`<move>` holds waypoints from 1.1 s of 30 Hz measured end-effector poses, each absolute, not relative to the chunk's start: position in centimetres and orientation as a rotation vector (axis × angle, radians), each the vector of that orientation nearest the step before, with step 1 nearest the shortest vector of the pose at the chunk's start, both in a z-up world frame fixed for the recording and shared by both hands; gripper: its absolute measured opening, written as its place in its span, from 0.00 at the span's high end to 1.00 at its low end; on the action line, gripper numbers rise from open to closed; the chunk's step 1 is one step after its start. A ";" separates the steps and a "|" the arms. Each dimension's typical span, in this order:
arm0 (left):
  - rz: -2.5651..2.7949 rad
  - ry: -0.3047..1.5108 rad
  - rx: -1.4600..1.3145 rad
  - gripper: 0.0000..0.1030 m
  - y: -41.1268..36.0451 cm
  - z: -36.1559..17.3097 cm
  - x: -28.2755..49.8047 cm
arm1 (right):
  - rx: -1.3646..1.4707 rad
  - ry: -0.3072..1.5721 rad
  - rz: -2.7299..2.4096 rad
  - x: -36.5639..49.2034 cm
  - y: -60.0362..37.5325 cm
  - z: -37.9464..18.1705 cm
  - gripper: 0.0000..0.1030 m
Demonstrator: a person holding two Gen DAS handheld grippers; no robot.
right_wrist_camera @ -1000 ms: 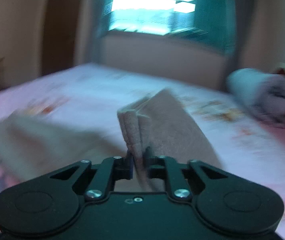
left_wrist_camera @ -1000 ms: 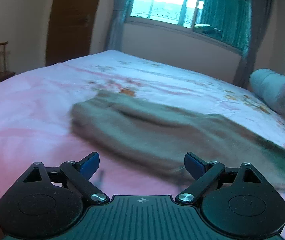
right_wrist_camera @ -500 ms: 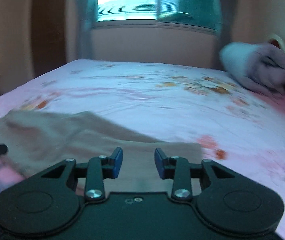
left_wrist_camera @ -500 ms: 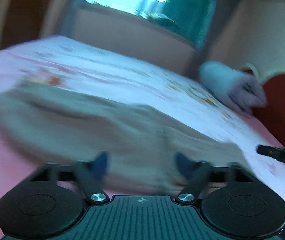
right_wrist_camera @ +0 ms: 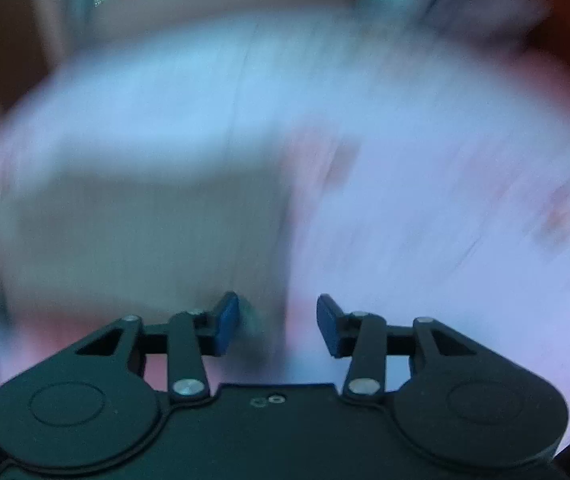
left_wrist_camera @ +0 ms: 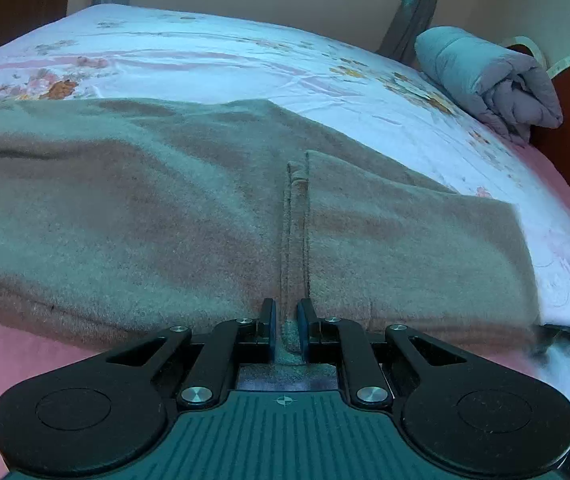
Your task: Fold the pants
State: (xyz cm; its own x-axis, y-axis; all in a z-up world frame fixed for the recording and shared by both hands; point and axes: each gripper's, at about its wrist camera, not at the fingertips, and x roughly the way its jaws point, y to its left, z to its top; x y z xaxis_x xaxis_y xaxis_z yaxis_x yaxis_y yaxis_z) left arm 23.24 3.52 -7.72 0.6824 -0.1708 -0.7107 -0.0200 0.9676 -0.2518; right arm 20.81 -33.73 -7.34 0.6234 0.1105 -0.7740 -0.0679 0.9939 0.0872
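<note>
Floral bedsheet (left_wrist_camera: 213,56), pants (left_wrist_camera: 133,216) in left tongs (left_wrist_camera: 285,330), right tongs (right_wrist_camera: 277,326) seemingly empty

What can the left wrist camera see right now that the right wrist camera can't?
Only the left wrist view shows the left gripper, its jaws shut on a raised fold of the tan fleece pants, and sharply the rolled grey quilt. Only the right wrist view shows the right gripper, jaws apart and holding nothing; everything beyond is motion-blurred. Both show the pants lying on the pink floral bedsheet.
</note>
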 end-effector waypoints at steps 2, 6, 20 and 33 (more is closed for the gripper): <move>-0.087 0.817 -0.243 0.87 3.6 -7.3 22.9 | 0.070 0.878 0.080 20.8 -34.1 -6.7 0.65; -0.088 0.815 -0.231 0.87 3.5 -7.2 22.9 | 0.027 0.647 0.149 17.9 -32.2 -3.2 0.65; 0.130 0.454 -0.591 0.00 20.7 -4.7 13.7 | 0.061 0.687 0.210 16.9 -30.8 -4.6 0.46; 0.181 0.469 -1.050 0.02 33.2 -13.3 21.9 | 0.052 0.683 0.196 16.7 -27.3 -2.9 0.43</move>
